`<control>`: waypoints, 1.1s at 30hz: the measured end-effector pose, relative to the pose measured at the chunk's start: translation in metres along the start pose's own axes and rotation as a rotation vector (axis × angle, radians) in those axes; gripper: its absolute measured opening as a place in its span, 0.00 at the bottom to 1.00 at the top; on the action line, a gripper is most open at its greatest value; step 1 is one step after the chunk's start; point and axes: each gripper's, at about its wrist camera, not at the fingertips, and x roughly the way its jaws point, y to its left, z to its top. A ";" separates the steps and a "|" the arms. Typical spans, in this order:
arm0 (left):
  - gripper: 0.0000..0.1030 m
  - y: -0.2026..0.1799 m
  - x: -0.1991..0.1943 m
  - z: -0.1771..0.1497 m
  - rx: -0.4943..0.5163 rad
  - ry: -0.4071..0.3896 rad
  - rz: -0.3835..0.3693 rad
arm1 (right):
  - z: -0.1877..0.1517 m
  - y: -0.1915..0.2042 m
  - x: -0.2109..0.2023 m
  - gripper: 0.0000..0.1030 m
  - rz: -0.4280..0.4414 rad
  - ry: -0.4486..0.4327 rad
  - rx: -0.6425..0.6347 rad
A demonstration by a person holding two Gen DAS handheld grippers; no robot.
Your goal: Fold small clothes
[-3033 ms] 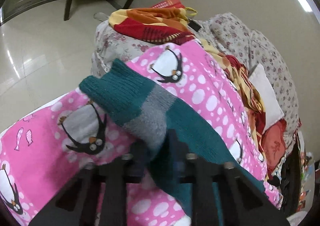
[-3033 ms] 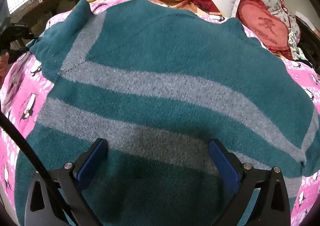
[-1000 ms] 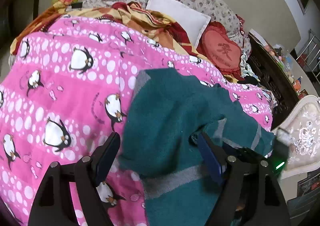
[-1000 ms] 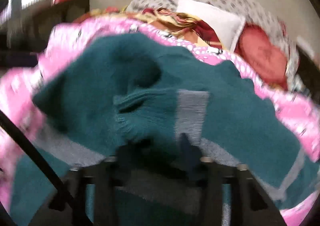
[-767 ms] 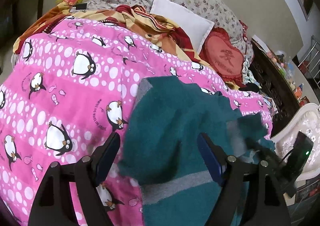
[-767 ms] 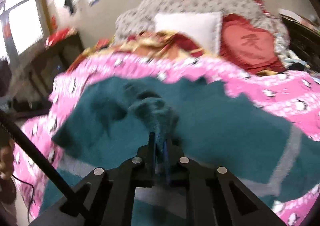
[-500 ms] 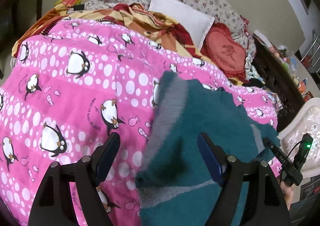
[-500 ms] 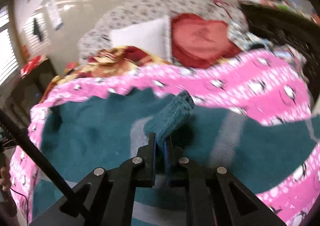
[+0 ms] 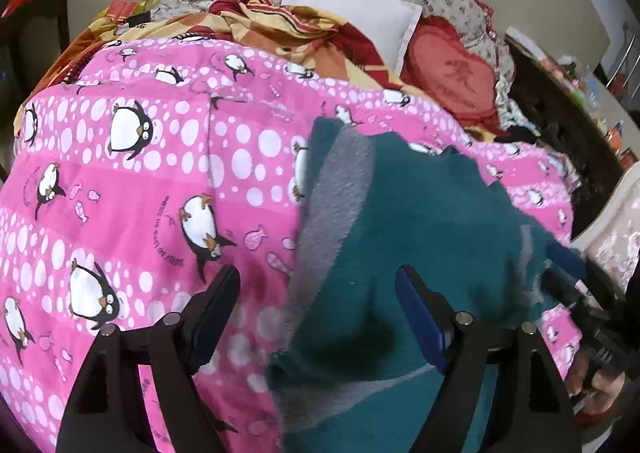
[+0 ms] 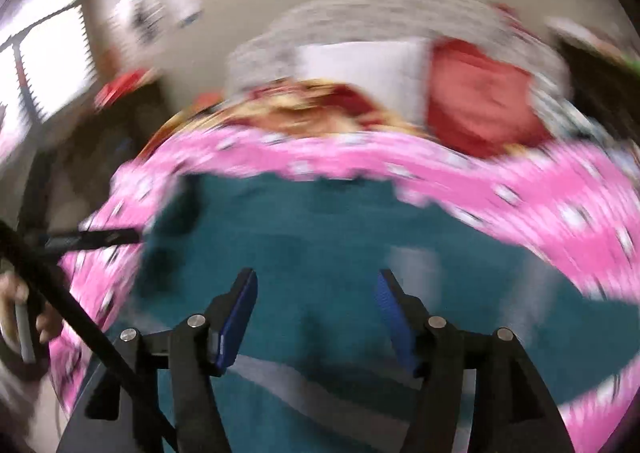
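Note:
A teal knitted sweater with grey stripes (image 9: pixel 416 237) lies on the pink penguin blanket (image 9: pixel 132 181), its left side folded over so a grey band runs along the fold. My left gripper (image 9: pixel 318 289) is open and empty above the sweater's folded left edge. My right gripper (image 10: pixel 316 293) is open and empty above the sweater (image 10: pixel 320 237); that view is blurred by motion. The right gripper also shows at the right edge of the left wrist view (image 9: pixel 576 289). The left gripper shows at the left of the right wrist view (image 10: pixel 92 237).
A white pillow (image 9: pixel 352 17), a red heart cushion (image 9: pixel 452 77) and a crumpled orange-red cloth (image 9: pixel 280 33) lie at the head of the bed. Dark wooden furniture (image 9: pixel 568 133) stands to the right. A black cable (image 10: pixel 72 313) crosses the right wrist view.
My right gripper pulled a sleeve across the sweater, then opened and let it go. My left gripper stayed open; the sweater's left fold settled flatter.

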 end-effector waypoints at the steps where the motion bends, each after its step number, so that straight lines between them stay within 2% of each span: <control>1: 0.77 0.002 0.000 0.000 0.004 0.001 0.009 | 0.005 0.018 0.016 0.64 0.004 0.014 -0.082; 4: 0.77 0.007 -0.001 0.003 0.002 -0.004 0.014 | 0.011 0.044 0.058 0.63 -0.027 0.073 -0.210; 8: 0.77 0.018 -0.002 0.008 -0.015 -0.009 0.024 | 0.015 0.044 0.099 0.62 -0.081 0.110 -0.259; 9: 0.77 0.021 -0.001 0.009 -0.021 -0.007 0.023 | 0.014 0.044 0.104 0.55 -0.086 0.120 -0.269; 10: 0.77 0.024 -0.001 0.010 -0.032 -0.006 0.020 | 0.014 0.043 0.108 0.20 -0.097 0.136 -0.281; 11: 0.77 0.027 0.000 0.010 -0.041 -0.004 0.018 | 0.014 0.042 0.108 0.10 -0.107 0.143 -0.290; 16: 0.77 0.035 0.000 0.015 -0.087 -0.026 0.003 | 0.030 0.031 0.080 0.09 -0.105 0.052 -0.254; 20: 0.77 0.030 -0.002 0.017 -0.099 -0.046 -0.047 | 0.051 0.008 0.080 0.09 -0.200 0.007 -0.138; 21: 0.79 0.026 -0.001 0.018 -0.094 -0.046 -0.051 | 0.055 0.003 0.083 0.09 -0.191 0.003 -0.103; 23: 0.79 0.017 0.004 0.019 -0.079 -0.040 -0.043 | 0.059 0.000 0.095 0.09 -0.121 0.027 -0.061; 25: 0.79 0.011 0.007 0.021 -0.067 -0.039 -0.045 | 0.056 0.007 0.103 0.13 -0.118 0.024 -0.086; 26: 0.79 0.008 0.008 0.021 -0.063 -0.039 -0.045 | 0.053 0.009 0.103 0.19 -0.136 0.023 -0.102; 27: 0.79 0.006 0.009 0.022 -0.056 -0.040 -0.043 | 0.051 0.008 0.100 0.30 -0.140 0.029 -0.100; 28: 0.80 0.003 0.011 0.022 -0.046 -0.040 -0.037 | 0.049 0.003 0.092 0.56 -0.135 0.035 -0.083; 29: 0.80 0.000 0.014 0.023 -0.031 -0.039 -0.021 | 0.046 -0.001 0.084 0.66 -0.128 0.030 -0.070; 31: 0.80 -0.002 0.019 0.025 -0.022 -0.040 -0.004 | 0.035 -0.015 0.053 0.66 -0.150 0.001 -0.060; 33: 0.80 -0.001 0.024 0.027 -0.029 -0.045 0.003 | 0.020 -0.034 0.026 0.68 -0.242 0.001 -0.042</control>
